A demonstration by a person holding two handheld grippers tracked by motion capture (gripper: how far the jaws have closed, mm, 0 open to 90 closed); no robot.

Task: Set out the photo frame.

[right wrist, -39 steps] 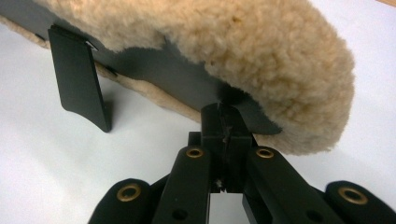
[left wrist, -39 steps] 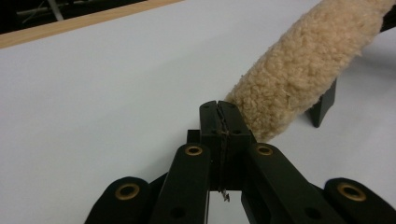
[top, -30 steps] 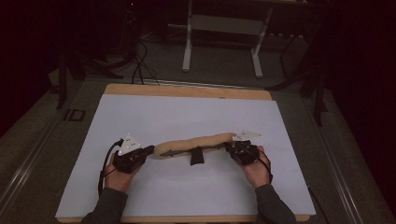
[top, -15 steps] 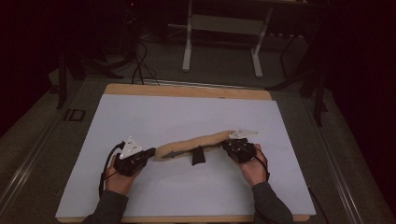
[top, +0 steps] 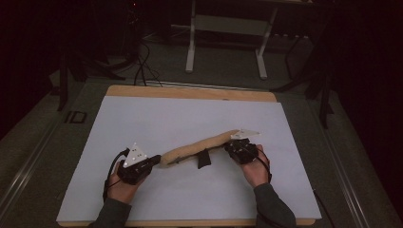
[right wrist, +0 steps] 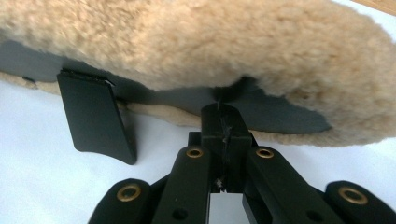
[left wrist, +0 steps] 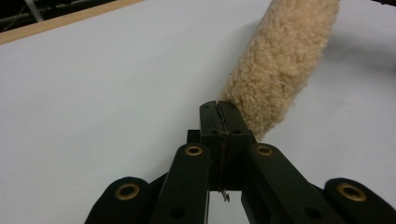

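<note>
Gripper states first: our left gripper [top: 151,163] has its jaws pressed together on the near end of a long fleece pad [top: 199,146], and in the left gripper view [left wrist: 219,108] the jaws meet right at the pad's [left wrist: 280,70] woolly tip, pinching its edge. Our right gripper [top: 233,146] is likewise clamped on the far end of the pad; in the right gripper view [right wrist: 223,112] the jaws close on the dark underside edge beneath the fleece [right wrist: 196,51]. We see the pad stretched between the two grippers, running slantwise over the white sheet [top: 190,118] that covers the bench [top: 190,91], its right end farther from us. A short black strap [top: 204,159] hangs from the pad's middle, and the right gripper view shows that strap [right wrist: 95,116] reaching down to the sheet.
</note>
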